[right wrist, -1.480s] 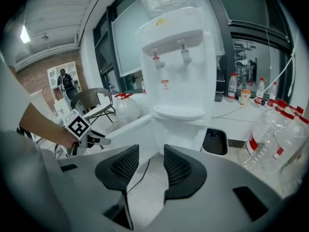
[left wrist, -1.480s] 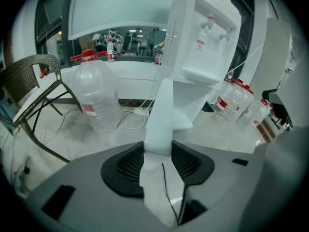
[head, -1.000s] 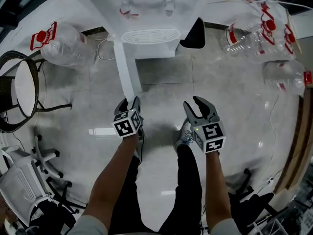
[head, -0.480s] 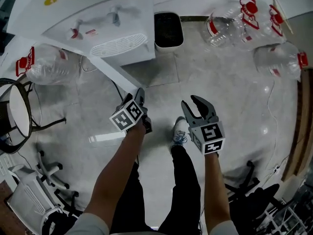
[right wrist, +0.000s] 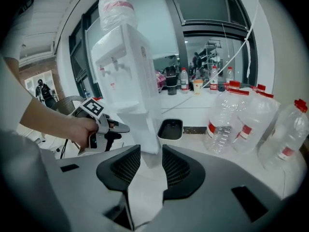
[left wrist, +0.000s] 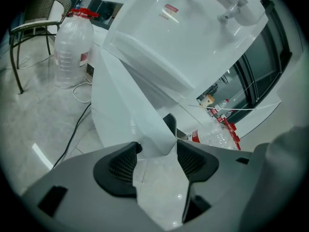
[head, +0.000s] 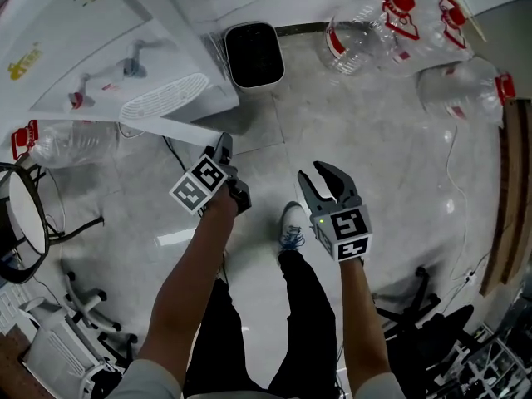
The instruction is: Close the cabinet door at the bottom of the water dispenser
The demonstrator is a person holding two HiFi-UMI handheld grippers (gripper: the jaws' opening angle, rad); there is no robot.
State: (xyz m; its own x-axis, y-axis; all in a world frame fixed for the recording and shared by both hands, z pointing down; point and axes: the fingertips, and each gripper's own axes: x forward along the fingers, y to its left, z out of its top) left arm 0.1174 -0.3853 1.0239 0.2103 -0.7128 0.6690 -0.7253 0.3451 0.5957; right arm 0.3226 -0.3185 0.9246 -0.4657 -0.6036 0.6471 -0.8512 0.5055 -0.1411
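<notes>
The white water dispenser stands at the upper left of the head view. Its bottom cabinet door hangs partly open, at a narrow angle to the dispenser's front. My left gripper is at the door's free edge. In the left gripper view the door's lower corner shows between the opening jaws of that gripper, and the pads do not press on it. My right gripper hovers open and empty to the right, above the floor. The right gripper view shows the dispenser ahead of it.
A black bin stands right of the dispenser. Large empty water bottles lie along the far wall, and another bottle lies at the left. A cable runs under the door. A wicker chair is at the far left. The person's shoe is between the grippers.
The door has swung from square to the dispenser's front to a narrow angle. My left gripper moved with its edge and its jaws widened. My right gripper drifted slightly left.
</notes>
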